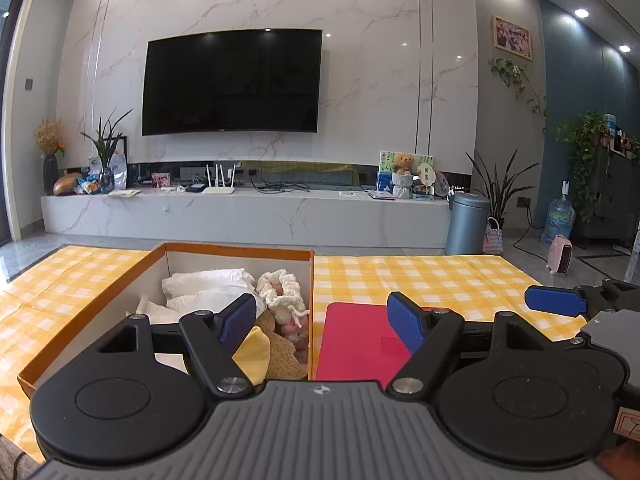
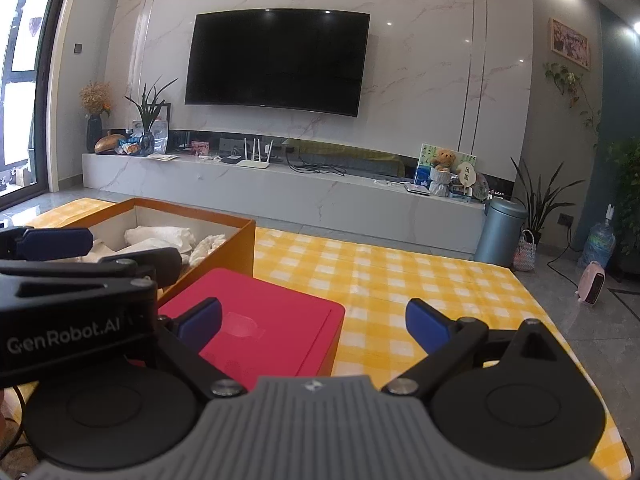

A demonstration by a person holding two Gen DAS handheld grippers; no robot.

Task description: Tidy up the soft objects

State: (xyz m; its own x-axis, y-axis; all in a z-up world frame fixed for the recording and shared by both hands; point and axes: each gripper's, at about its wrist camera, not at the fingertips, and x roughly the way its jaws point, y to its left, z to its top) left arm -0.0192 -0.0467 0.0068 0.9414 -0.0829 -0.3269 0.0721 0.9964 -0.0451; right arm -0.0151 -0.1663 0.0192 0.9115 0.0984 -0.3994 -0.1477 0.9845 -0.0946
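The left gripper [image 1: 322,322] stood wide open and empty in the left wrist view, its blue pads [image 1: 238,322] spread above the seam between an orange box [image 1: 240,251] and a red lid [image 1: 356,344]. Inside the box lay white folded cloths [image 1: 208,284], a cream crocheted piece [image 1: 280,286], a yellow cloth [image 1: 254,354] and a tan plush [image 1: 282,360]. Both sat on a yellow checked tablecloth [image 1: 440,280].

In the right wrist view, the right gripper [image 2: 314,322] was likewise open and held nothing, hanging over the lid's right edge [image 2: 336,320]. The left gripper [image 2: 80,276] showed at the left edge, just beside the box [image 2: 224,252].
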